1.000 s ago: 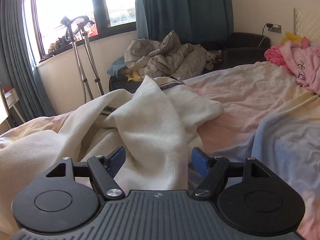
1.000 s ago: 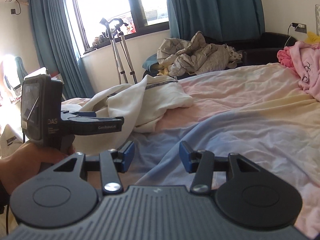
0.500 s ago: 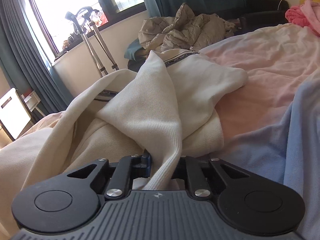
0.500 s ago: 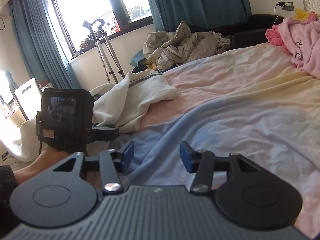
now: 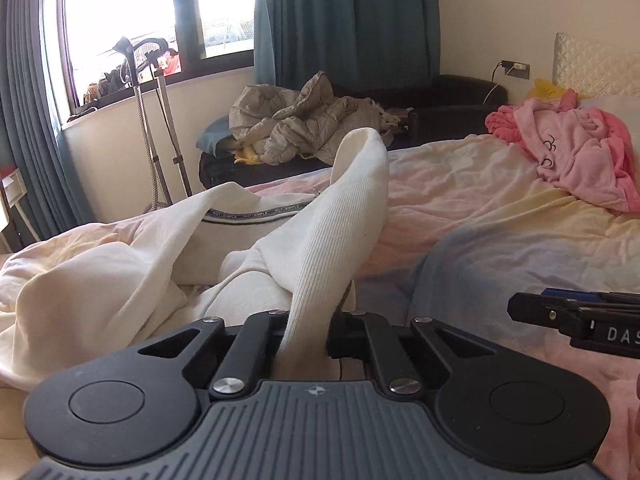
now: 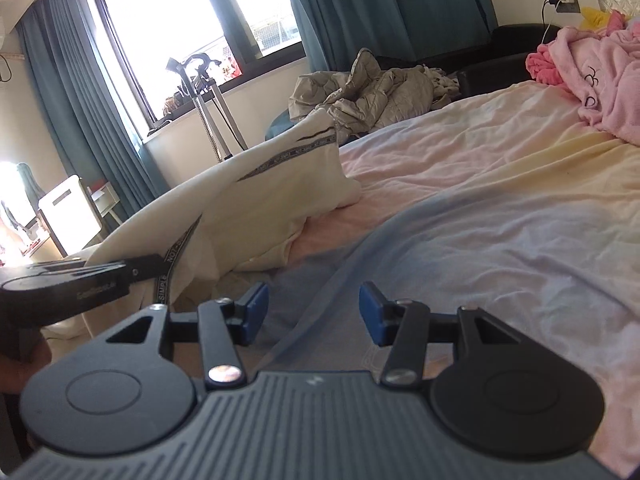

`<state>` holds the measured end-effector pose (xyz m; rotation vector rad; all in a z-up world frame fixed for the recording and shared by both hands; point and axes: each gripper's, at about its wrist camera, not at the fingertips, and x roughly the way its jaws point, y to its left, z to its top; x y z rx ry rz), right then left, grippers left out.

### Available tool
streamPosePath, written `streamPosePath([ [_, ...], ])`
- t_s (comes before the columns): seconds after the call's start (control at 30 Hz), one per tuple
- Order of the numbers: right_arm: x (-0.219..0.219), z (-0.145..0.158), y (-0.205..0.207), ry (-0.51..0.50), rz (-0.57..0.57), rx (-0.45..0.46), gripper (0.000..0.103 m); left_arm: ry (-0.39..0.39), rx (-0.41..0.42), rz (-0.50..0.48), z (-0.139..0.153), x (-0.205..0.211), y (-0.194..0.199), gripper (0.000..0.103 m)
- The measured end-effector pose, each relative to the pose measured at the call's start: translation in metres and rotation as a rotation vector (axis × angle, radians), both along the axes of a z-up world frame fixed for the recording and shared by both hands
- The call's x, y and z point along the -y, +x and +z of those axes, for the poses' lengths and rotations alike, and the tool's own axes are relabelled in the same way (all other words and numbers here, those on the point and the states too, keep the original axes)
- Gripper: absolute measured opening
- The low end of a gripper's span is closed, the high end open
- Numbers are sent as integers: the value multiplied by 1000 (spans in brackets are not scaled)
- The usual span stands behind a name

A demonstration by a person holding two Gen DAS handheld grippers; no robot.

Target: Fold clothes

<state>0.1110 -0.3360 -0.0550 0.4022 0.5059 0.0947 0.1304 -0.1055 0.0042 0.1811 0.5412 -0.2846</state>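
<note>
A cream ribbed sweater [image 5: 336, 216] with a dark lettered neck tape lies crumpled on the bed; it also shows in the right wrist view [image 6: 256, 200]. My left gripper [image 5: 308, 328] is shut on a ribbed fold of the sweater and holds it raised off the bed. My right gripper [image 6: 312, 312] is open and empty, low over the blue part of the bedsheet, to the right of the sweater. The left gripper [image 6: 80, 284] shows at the left in the right wrist view.
The bed [image 5: 480, 200] has a pastel pink, yellow and blue sheet. A pink garment [image 5: 576, 156] lies at the far right. A grey quilted heap [image 5: 304, 120] sits on a dark sofa beyond the bed. Crutches [image 5: 156, 128] lean under the window.
My left gripper closed on the sweater's ribbed fold and lifted it. My right gripper stayed open and moved in closer to the left gripper's right side.
</note>
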Motion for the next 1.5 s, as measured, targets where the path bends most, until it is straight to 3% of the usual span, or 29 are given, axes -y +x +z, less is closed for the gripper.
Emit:
streamPosePath([
  [0.27,26,-3,-12,290,-46,-21,52,-213,-42,33,-33,-71,-68,9],
  [0.43,44,-27,-4,492,-128,-103,57,-391,-103,92,-53,-100,-69,9],
  [0.67,52,-76,45,615,-216,-243,58,-483,-123,100,-56,-115,-62,10],
  [0.8,66,-88,78,620,-241,-195,57,-517,-151,118,-64,-120,-57,10],
  [0.9,74,-86,97,569,-257,-146,53,-524,-159,112,-70,-120,-52,10],
  [0.93,77,-86,102,550,-266,-135,46,-516,-155,96,-72,-118,-50,10],
  [1.03,87,-88,116,473,-315,-128,13,-503,-170,59,-83,-113,-42,11],
  [1.17,102,-76,110,416,-381,-38,6,-536,-168,-24,-86,-105,-38,15],
  [1.27,118,-47,95,383,-424,42,6,-521,-132,-100,-82,-96,-42,27],
  [1.33,130,-29,84,361,-455,90,6,-542,-138,-130,-82,-95,-46,42],
  [1.4,146,-15,67,334,-492,120,6,-568,-144,-149,-81,-96,-50,50],
  [1.5,175,-13,35,333,-563,98,6,-601,-139,-148,-77,-99,-58,60],
])
